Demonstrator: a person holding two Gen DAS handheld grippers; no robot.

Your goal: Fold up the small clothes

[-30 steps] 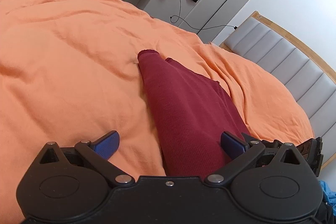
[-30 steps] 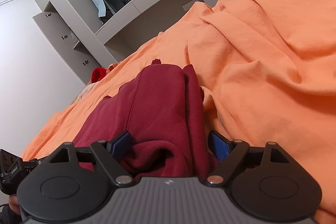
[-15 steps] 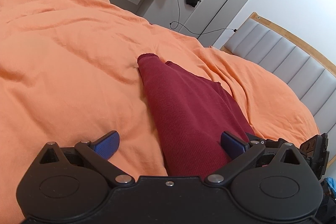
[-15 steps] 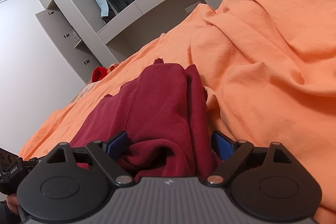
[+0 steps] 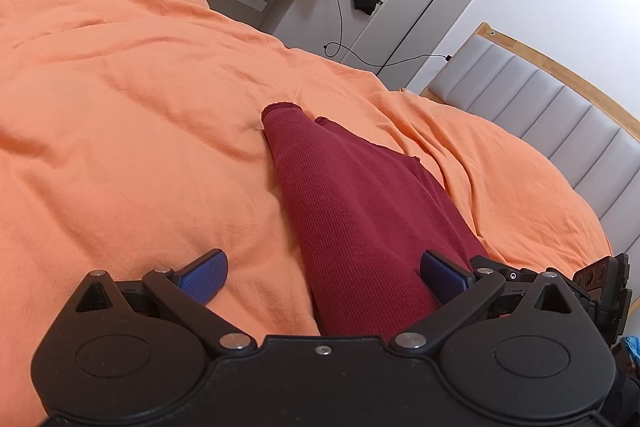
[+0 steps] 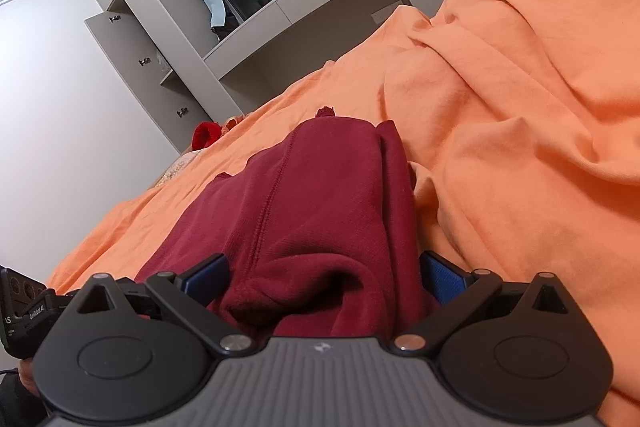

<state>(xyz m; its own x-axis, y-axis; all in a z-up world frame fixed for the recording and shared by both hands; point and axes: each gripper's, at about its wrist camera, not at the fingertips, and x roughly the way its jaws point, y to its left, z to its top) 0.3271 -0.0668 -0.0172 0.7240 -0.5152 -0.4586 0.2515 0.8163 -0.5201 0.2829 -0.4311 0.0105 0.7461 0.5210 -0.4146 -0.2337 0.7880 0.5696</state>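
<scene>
1. The left gripper [image 5: 323,277] sits low over the orange bedspread [image 5: 132,115] with its jaws spread wide. Its left blue pad hangs over bare cover, and its right pad lies at the edge of the dark red garment [image 5: 360,211]. Nothing is pinched.
2. The garment lies on the bed as a long, narrow, tapering strip. It runs away from both grippers to a small raw-edged end. It appears already folded lengthwise.
3. The right gripper [image 6: 324,277] has just been opening its jaws. A bunched roll of the garment [image 6: 312,211] sits between the blue pads [image 6: 442,277], but the pads do not press it. This looks like a release after laying a fold.
4. The next move probably calls for new grips on the near end with both grippers, then carrying that end toward the far tip to halve the length.
5. The garment is a soft ribbed knit with a raised seam. The bedspread is matte, rumpled cotton in deep ridges at the right. Both will slip and wrinkle easily.
</scene>
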